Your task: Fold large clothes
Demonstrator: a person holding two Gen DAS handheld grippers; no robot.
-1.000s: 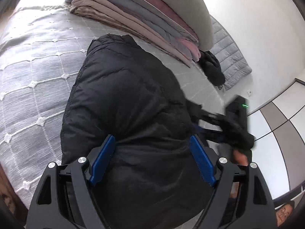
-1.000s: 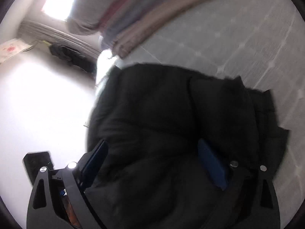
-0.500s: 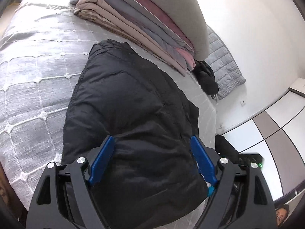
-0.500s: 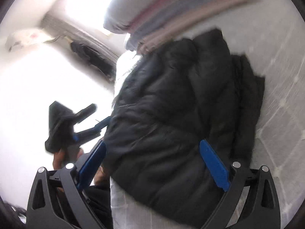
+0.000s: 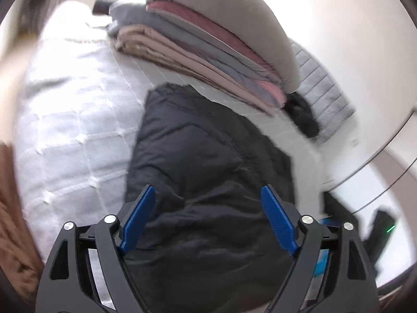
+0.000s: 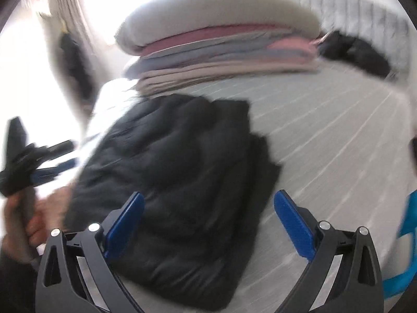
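A black puffy jacket lies folded into a long bundle on the grey quilted bed. It also shows in the right wrist view. My left gripper is open and empty, held above the jacket's near end. My right gripper is open and empty, above the jacket's near right edge. The left gripper also appears at the left of the right wrist view, held in a hand, with its fingers apart.
A tall stack of folded bedding topped by a grey pillow sits at the far side of the bed. Another dark garment lies beside it against a grey padded headboard. A blue object is at the right edge.
Both grippers have pulled back and up from the jacket, so more of the bed and bedding stack shows. The right view has swung round to the jacket's right side. Both stayed open.
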